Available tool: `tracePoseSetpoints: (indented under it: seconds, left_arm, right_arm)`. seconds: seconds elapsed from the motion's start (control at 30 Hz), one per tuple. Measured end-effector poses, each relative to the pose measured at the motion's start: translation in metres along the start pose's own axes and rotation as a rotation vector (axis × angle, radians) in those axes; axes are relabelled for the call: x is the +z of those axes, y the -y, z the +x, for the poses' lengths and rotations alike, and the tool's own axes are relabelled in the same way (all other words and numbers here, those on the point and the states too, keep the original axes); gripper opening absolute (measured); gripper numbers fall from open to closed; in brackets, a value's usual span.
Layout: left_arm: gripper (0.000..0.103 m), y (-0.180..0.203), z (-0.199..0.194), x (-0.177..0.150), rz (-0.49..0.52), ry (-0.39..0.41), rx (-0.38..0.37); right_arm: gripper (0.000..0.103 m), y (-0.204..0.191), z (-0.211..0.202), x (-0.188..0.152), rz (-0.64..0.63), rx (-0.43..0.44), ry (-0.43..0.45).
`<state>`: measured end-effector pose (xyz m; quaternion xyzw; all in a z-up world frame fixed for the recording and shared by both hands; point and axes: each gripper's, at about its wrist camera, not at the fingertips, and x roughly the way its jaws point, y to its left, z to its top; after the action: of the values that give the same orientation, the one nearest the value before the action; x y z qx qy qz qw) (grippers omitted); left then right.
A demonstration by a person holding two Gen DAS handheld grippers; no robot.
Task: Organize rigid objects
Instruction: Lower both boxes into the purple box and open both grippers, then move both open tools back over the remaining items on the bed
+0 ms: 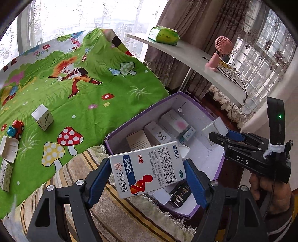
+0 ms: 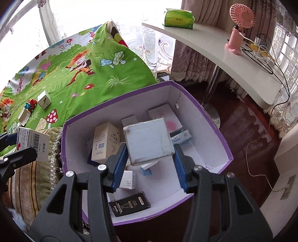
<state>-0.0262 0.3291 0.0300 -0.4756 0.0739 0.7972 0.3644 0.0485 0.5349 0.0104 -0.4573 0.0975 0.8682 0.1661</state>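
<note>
My left gripper is shut on a white and blue medicine box and holds it above the near left edge of the purple box. My right gripper is shut on a plain white box and holds it over the middle of the purple box. It also shows in the left wrist view. Several small cartons lie inside, among them a beige one and a black one. On the green cartoon sheet lie a white carton, a toy car and a white case.
A striped brown blanket lies under the purple box. A white curved desk stands at the right with a green tissue pack, a pink fan and cables. Dark wooden floor lies below it.
</note>
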Motion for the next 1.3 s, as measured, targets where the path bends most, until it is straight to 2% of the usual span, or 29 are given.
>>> tracePoseSetpoints:
  seconds: [0.17,0.2,0.27,0.33,0.5,0.63,0.8,0.9,1.03,1.2,1.3]
  left_arm:
    - [0.081,0.014,0.008,0.001,0.038,-0.027,-0.033]
    - [0.081,0.015,0.009,0.001,0.043,-0.03,-0.033]
    - [0.083,0.016,0.009,0.001,0.047,-0.033,-0.042]
    - [0.084,0.014,0.009,0.001,0.043,-0.034,-0.039]
    - [0.084,0.014,0.004,0.001,0.053,-0.014,-0.024]
    - [0.084,0.015,-0.005,0.003,0.067,0.027,0.0]
    - [0.084,0.007,-0.023,0.006,0.051,0.127,0.075]
    - [0.084,-0.005,-0.028,0.007,0.037,0.132,0.069]
    - [0.084,-0.029,-0.034,0.005,-0.013,0.143,0.096]
    - [0.084,-0.06,-0.047,0.0,-0.067,0.149,0.12]
    - [0.084,-0.078,-0.053,-0.005,-0.098,0.143,0.143]
  right_arm:
    - [0.054,0.016,0.002,-0.002,0.045,-0.018,-0.012]
    - [0.057,0.018,0.002,-0.002,0.052,-0.02,-0.012]
    - [0.073,0.021,0.001,-0.001,0.064,-0.024,-0.003]
    - [0.08,0.021,-0.002,0.0,0.064,-0.028,0.01]
    - [0.085,0.019,-0.011,0.005,0.065,-0.033,0.062]
    - [0.097,0.012,-0.024,0.011,0.042,-0.05,0.122]
    - [0.1,-0.005,-0.033,0.016,-0.006,-0.132,0.173]
    - [0.101,-0.016,-0.038,0.015,-0.039,-0.118,0.214]
    - [0.102,-0.029,-0.043,0.015,-0.059,-0.11,0.261]
    - [0.101,-0.046,-0.042,0.017,-0.1,-0.105,0.254]
    - [0.102,-0.054,-0.04,0.018,-0.116,-0.043,0.218]
